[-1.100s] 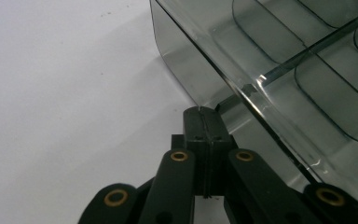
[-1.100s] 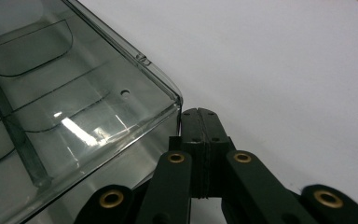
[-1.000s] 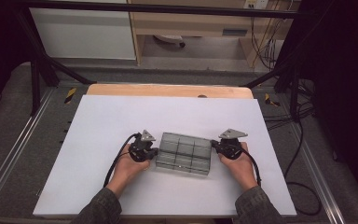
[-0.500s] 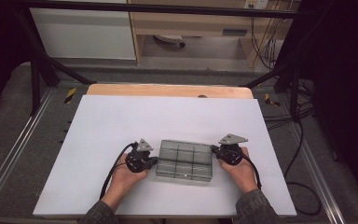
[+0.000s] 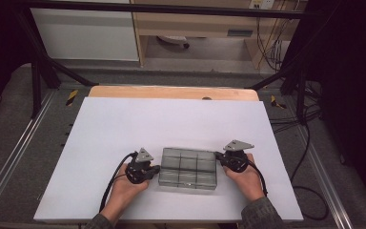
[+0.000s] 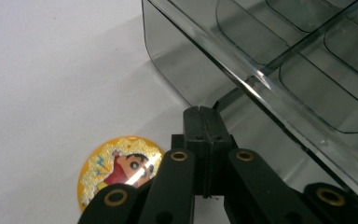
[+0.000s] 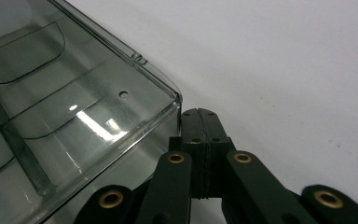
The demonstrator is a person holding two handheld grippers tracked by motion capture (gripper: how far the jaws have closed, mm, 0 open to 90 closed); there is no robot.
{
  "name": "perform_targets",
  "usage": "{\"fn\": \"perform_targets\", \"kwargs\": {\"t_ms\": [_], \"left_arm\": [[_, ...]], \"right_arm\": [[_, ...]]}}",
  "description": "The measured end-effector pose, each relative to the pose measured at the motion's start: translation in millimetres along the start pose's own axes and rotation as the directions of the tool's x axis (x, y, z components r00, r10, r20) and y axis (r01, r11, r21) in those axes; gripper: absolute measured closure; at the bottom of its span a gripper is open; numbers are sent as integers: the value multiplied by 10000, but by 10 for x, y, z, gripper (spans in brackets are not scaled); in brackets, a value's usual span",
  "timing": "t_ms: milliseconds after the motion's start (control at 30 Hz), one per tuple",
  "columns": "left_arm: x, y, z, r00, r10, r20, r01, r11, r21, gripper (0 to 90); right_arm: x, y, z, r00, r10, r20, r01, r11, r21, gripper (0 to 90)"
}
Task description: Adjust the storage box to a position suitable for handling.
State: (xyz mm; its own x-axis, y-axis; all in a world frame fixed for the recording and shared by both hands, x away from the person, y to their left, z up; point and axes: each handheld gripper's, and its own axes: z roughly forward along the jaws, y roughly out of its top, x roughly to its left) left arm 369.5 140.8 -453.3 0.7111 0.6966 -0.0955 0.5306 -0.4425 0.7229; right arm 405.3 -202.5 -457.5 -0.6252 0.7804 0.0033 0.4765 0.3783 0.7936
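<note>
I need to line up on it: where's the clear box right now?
In the high view the clear box sits near the table's front edge, between the left gripper and right gripper, both with jaws shut.

Black jaws, brass rivets, grey plates, camouflage sleeves (image 5: 262,215).

Smoky clear plastic organiser box (image 5: 188,168), glossy and smooth. Matt white table sheet (image 5: 171,124); bare wood edge (image 5: 171,92). Matt black plastic left gripper (image 6: 204,116), brass-coloured rivets.
</note>
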Motion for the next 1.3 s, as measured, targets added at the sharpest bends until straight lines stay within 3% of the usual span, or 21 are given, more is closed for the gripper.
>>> {"fn": "perform_targets", "kwargs": {"t_ms": [100,267,433,467,767,1300], "left_arm": [[-16,-26,-14,10000,1,-53,-2,10000,-86,900],[-56,-55,-62,9997,194,-119,-194,9998,55,900],[-87,-127,-85,9999,-75,-101,71,9994,-330,900],[-86,-142,-102,9998,150,-108,-153,9995,-259,900],[-96,-210,-165,9996,-133,238,139,9996,-257,900],[-167,-249,-212,10000,30,44,-30,9998,-174,900]], "right_arm": [[20,-2,19,9998,-213,49,212,9997,106,900],[52,5,13,9998,-171,-105,172,9998,95,900],[85,8,12,9995,-327,-56,327,9994,120,900],[97,3,7,9996,-270,-74,271,9996,128,900],[169,-40,-9,9993,-358,-66,360,9987,356,900],[214,-68,-58,9987,-415,-282,427,9982,428,900]]}}
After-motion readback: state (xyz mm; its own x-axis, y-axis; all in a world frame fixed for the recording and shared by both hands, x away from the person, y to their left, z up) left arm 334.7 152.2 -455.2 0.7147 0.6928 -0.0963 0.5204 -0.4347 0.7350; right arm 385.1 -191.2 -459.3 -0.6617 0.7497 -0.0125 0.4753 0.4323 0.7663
